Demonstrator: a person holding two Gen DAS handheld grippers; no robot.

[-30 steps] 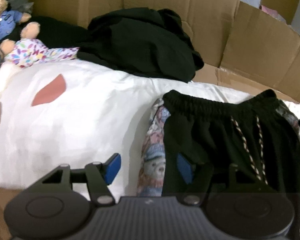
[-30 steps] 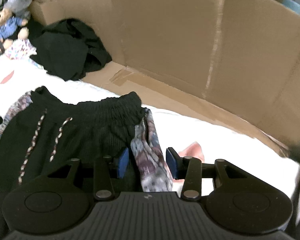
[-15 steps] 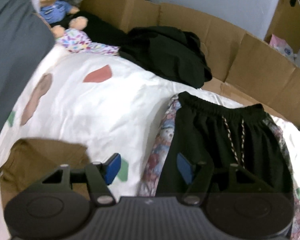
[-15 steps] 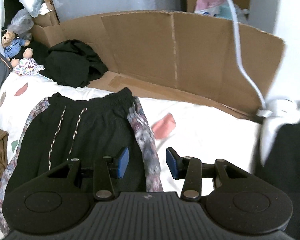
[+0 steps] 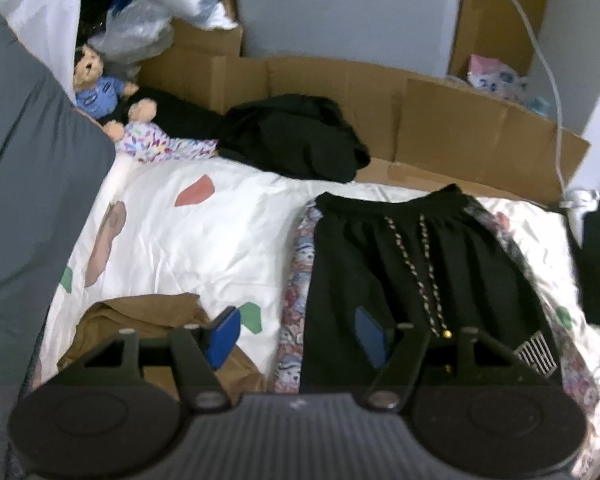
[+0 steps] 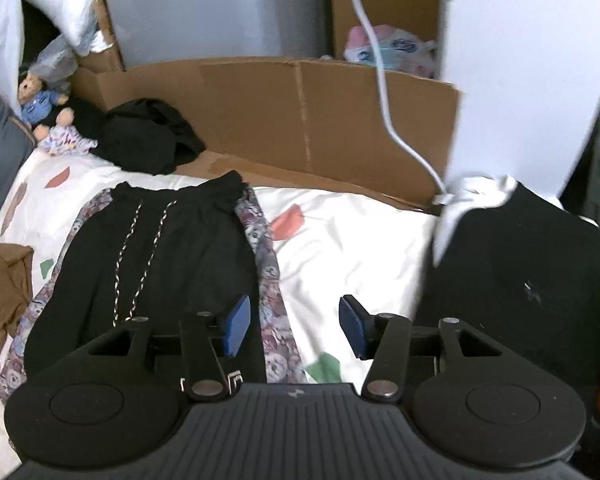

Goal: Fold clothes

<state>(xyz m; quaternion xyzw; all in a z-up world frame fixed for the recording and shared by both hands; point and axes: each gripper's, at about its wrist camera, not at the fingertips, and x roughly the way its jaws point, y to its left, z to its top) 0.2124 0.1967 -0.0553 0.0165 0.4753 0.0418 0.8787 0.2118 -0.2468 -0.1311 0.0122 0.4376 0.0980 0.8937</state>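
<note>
Black shorts (image 5: 400, 264) flat, ribbed waistband, braided drawcord, printed side panels

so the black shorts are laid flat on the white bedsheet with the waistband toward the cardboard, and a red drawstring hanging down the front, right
Not quite: the drawstring on the black shorts is a pale braided cord, not red, as the right wrist view shows. The rest holds: they lie flat on the white bedsheet, waistband toward the cardboard.

A white bedsheet (image 5: 228, 232) with coloured patches covers the bed; brown cardboard panels (image 6: 320, 112) stand along its far edge before a pale wall (image 5: 340, 8).
</note>
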